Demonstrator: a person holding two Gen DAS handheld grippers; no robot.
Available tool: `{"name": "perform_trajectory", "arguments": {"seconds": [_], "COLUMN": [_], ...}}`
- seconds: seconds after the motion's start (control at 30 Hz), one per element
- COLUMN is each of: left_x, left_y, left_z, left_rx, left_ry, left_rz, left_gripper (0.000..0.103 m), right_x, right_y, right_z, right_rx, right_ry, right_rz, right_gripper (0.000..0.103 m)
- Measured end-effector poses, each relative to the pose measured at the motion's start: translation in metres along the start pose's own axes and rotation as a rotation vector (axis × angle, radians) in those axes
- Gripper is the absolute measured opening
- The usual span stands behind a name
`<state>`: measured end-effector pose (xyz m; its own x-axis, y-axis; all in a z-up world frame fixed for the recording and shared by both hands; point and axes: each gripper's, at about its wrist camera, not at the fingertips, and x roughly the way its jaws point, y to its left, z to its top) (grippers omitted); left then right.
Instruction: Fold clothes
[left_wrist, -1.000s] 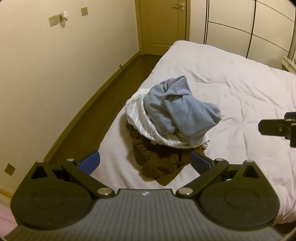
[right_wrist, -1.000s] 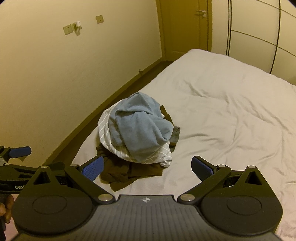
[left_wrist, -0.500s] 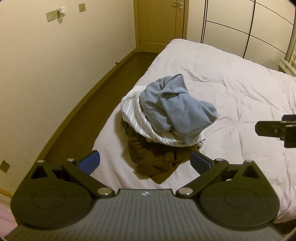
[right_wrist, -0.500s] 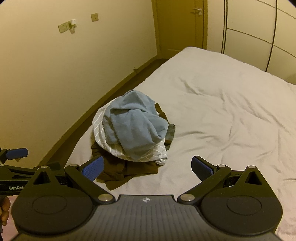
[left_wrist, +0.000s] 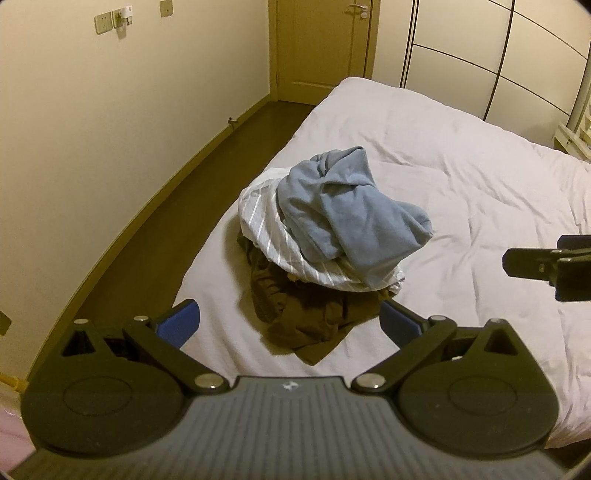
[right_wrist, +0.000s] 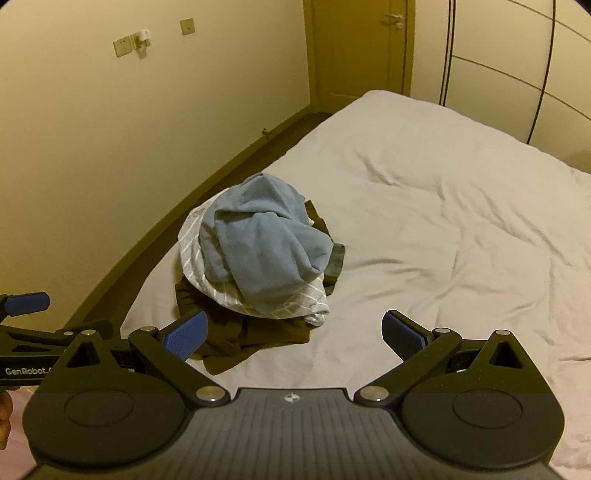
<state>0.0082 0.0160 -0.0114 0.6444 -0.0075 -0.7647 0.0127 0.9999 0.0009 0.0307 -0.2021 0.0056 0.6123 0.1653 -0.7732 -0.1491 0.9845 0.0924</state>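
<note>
Left gripper (left_wrist: 290, 325) spread wide, blue pads (left_wrist: 180, 325) apart and gripping nothing, poised above the near edge of the bed (left_wrist: 480, 192). Right gripper (right_wrist: 293, 330) likewise wide apart and empty, level beside it, aimed down at the same spot. Just beyond both sets of fingertips, a heap of clothes: blue garment (left_wrist: 354, 218) crumpled on top, grey striped shirt (left_wrist: 269, 225) under it, dark brown garment (left_wrist: 310, 317) at the bottom, spilling toward the tools. All of it near the bed's left edge, on a rumpled white sheet. Past that edge, a strip of dark floor (left_wrist: 207, 173) along a cream wall (left_wrist: 92, 140) with switch plates (left_wrist: 102, 24). At the far end, a closed door (left_wrist: 321, 40); to the right, panelled wardrobe fronts (left_wrist: 480, 55). In the right wrist view, part of a hand (right_wrist: 4, 421) barely visible at the lower left edge.
</note>
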Motion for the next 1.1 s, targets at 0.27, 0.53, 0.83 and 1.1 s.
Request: {"name": "perform_trajectory", "arguments": {"seconds": [0.27, 0.53, 0.83, 1.1], "left_x": [0.0, 0.003, 0.008, 0.017], "left_y": [0.001, -0.002, -0.003, -0.004], "left_z": [0.002, 0.005, 0.006, 0.009], "left_rx": [-0.002, 0.003, -0.001, -0.018], "left_ry": [-0.006, -0.008, 0.005, 0.021], "left_rz": [0.003, 0.0, 0.003, 0.002], "left_gripper": [0.102, 0.102, 0.102, 0.102], "right_x": [0.004, 0.007, 0.013, 0.029], "right_y": [0.001, -0.002, -0.005, -0.015], "right_z": [0.002, 0.004, 0.006, 0.011], "right_rx": [-0.009, -0.011, -0.008, -0.018], "right_ry": [0.012, 0.022, 0.038, 0.059], "right_rz": [-0.006, -0.007, -0.002, 0.009], "right_gripper": [0.103, 0.103, 0.103, 0.103]}}
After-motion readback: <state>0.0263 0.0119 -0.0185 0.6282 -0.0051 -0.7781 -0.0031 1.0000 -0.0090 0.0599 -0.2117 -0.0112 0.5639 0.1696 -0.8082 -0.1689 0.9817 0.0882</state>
